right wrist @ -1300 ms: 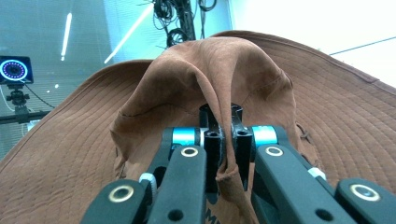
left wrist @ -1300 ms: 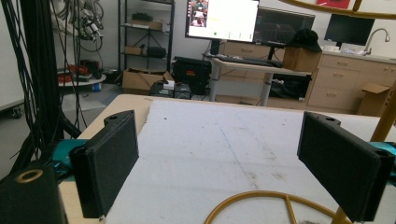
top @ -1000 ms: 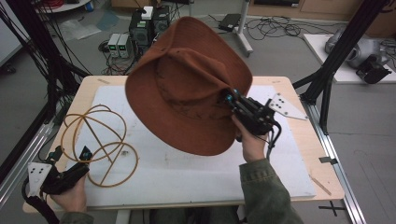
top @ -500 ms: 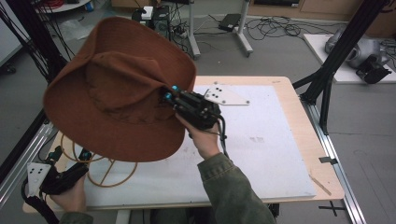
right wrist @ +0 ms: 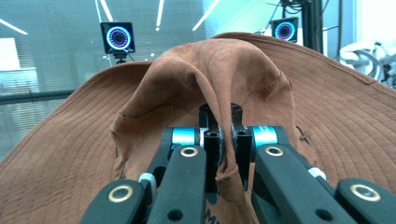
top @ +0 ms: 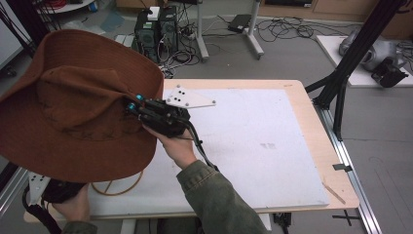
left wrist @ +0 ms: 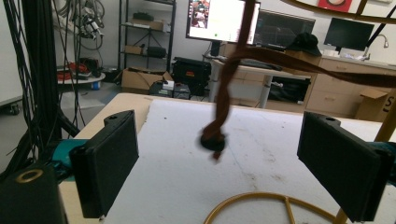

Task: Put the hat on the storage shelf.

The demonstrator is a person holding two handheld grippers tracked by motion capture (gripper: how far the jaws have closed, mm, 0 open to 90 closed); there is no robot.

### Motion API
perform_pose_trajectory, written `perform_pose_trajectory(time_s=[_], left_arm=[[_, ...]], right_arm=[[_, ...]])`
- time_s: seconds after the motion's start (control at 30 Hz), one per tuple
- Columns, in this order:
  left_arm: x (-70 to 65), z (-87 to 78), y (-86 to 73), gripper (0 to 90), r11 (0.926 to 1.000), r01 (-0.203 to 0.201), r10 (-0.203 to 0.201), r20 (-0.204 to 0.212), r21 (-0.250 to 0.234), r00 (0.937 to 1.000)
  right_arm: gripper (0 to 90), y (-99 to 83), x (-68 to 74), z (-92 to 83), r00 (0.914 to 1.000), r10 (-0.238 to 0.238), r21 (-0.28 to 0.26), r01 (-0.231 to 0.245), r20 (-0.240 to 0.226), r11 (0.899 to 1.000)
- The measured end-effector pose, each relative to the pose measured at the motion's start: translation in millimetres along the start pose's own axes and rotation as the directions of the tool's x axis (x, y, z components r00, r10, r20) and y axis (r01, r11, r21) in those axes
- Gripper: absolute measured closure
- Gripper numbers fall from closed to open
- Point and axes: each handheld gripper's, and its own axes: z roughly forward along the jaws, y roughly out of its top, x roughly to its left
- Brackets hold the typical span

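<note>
Leftward toward nine o'clock I've swung the brown hat (top: 78, 105), right gripper (top: 132, 103) pinching its brim; left gripper (left wrist: 219, 172) gapes wide, holding nothing.

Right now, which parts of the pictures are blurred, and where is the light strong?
Left gripper view: the hat's hanging cord is smeared by blur, and the monitor behind is washed out. Right gripper view: the brown hat and the right gripper are sharp, the ceiling lights behind glare. High view: even light, slightly soft.

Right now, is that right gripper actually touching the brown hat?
Touching: the right gripper view shows the right gripper with its fingers pinched on a fold of the hat.
</note>
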Motion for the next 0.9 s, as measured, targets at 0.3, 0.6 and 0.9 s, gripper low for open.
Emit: perform_pose_trajectory(time_s=[0.3,0.6,0.9], left_arm=[[0.4,-0.2,0.0,12.8,1.0,-0.003,0.003,-0.002,0.001,1.0],[-0.4,1.0,-0.6,12.8,1.0,-0.007,0.007,-0.002,0.003,1.0],[0.1,0.4,-0.6,12.8,1.0,-0.003,0.003,-0.007,0.001,1.0]], right_arm=[[87.7,-3.4,5.0,18.0,0.9993,0.019,0.063,-0.017,-0.031,0.998],[87.4,-11.6,5.9,22.3,0.9981,0.047,0.126,-0.041,-0.039,0.991],[85.9,-25.9,5.4,21.4,0.9959,0.082,0.171,-0.074,-0.038,0.983]])
